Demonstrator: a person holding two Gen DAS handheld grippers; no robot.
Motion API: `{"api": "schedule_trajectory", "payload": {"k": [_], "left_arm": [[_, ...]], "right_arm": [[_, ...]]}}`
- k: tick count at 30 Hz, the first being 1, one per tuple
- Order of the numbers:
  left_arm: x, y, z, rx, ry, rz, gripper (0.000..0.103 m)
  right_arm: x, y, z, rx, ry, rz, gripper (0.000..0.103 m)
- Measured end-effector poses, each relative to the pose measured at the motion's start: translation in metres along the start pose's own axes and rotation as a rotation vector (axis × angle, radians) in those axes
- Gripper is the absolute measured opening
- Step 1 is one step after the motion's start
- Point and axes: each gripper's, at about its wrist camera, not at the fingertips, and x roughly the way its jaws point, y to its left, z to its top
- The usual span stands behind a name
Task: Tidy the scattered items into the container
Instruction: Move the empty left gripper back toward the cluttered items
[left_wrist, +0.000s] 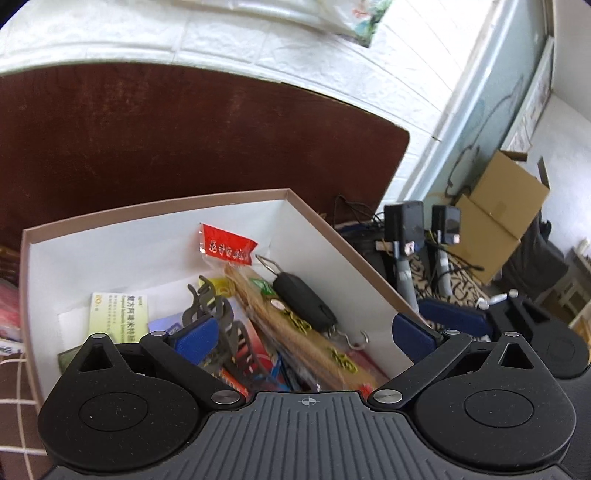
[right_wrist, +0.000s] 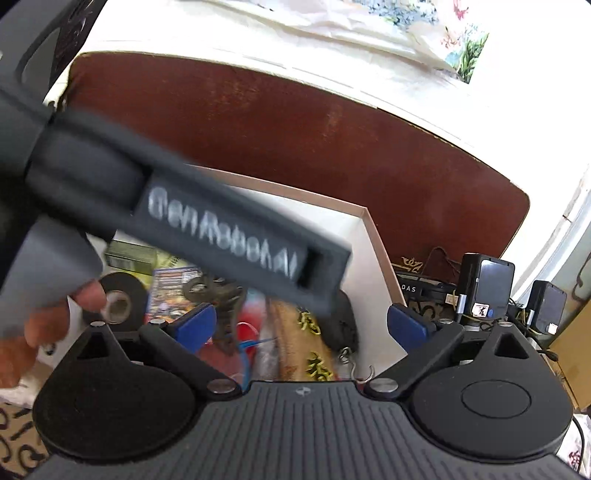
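Observation:
A white cardboard box with a brown rim holds several items: a black car key, a red-topped chopstick packet, a grey hair claw and a green medicine box. My left gripper is open and empty above the box. My right gripper is open and empty, also over the box. The left gripper's grey body, blurred, crosses the right wrist view and hides part of the box. A black tape roll lies inside at the left.
A dark brown headboard stands behind the box against a white wall. Two black chargers on stands and a brown cardboard carton are at the right. A checked cloth lies at the lower left.

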Motion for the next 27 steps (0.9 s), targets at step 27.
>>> {"api": "schedule_trajectory", "payload": {"k": [27], "left_arm": [[-0.190,0.024,-0.118,0.009,-0.164,0.192,0.103]], "right_arm": [[-0.148,0.140,-0.025,-0.145,-0.191,0.110,0.103]]}}
